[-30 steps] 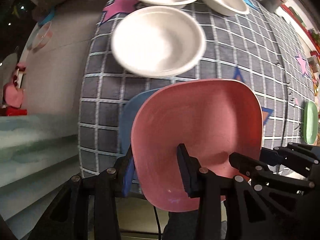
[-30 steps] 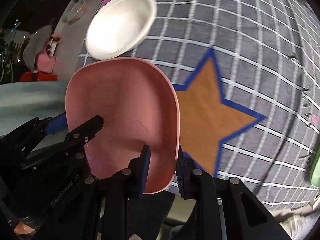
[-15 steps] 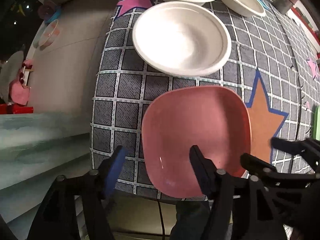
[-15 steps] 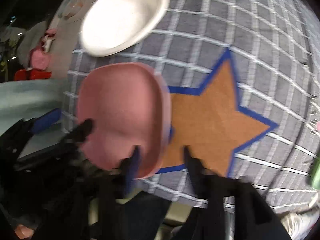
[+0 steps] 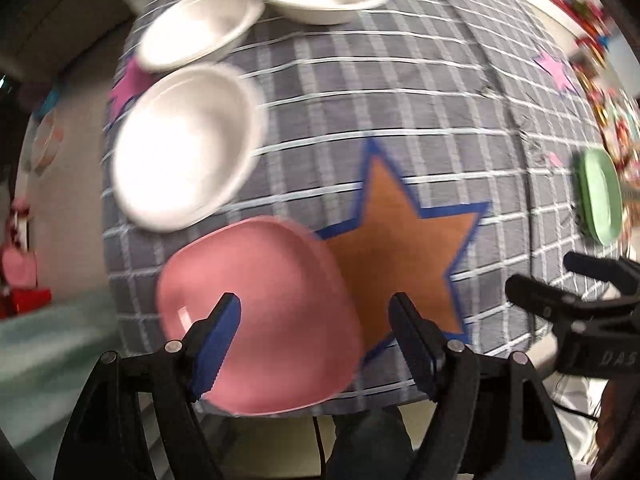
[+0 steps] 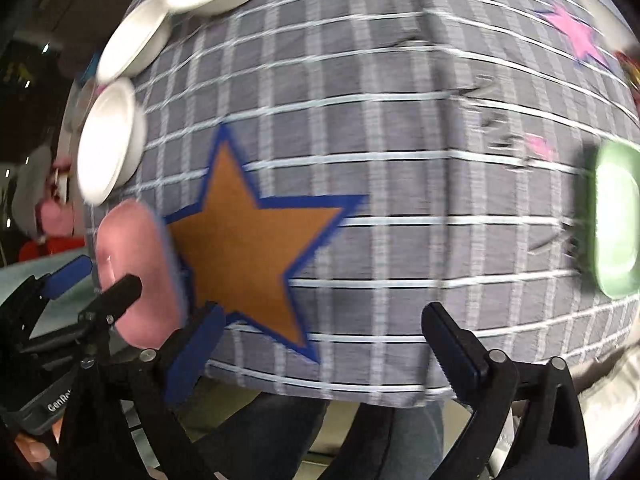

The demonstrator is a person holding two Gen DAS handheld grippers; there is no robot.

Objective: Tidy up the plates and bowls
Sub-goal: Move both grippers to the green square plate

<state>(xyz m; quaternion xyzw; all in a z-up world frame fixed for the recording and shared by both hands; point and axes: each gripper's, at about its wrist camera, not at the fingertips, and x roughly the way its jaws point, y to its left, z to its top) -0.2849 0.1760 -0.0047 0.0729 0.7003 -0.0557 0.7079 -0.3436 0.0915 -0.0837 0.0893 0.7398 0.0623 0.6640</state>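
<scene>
A pink square plate (image 5: 260, 312) lies at the table's near left edge, also in the right wrist view (image 6: 136, 276). My left gripper (image 5: 316, 340) is open above its near edge, empty. My right gripper (image 6: 320, 344) is open and empty over the near edge, right of the orange star (image 6: 244, 248). Three white bowls (image 5: 184, 148) stand at the far left. A green plate (image 6: 614, 224) lies at the right, also in the left wrist view (image 5: 598, 196).
The table has a grey checked cloth (image 5: 400, 92) with an orange star (image 5: 400, 248) and pink stars (image 6: 572, 36). Colourful clutter (image 5: 592, 40) lines the far right edge. A floor and red and pink objects (image 5: 20, 280) lie to the left.
Both grippers let go of the pink plate, which now lies flat on the table. Both opened wide and swung right; the right one moved away from the plate toward the star.
</scene>
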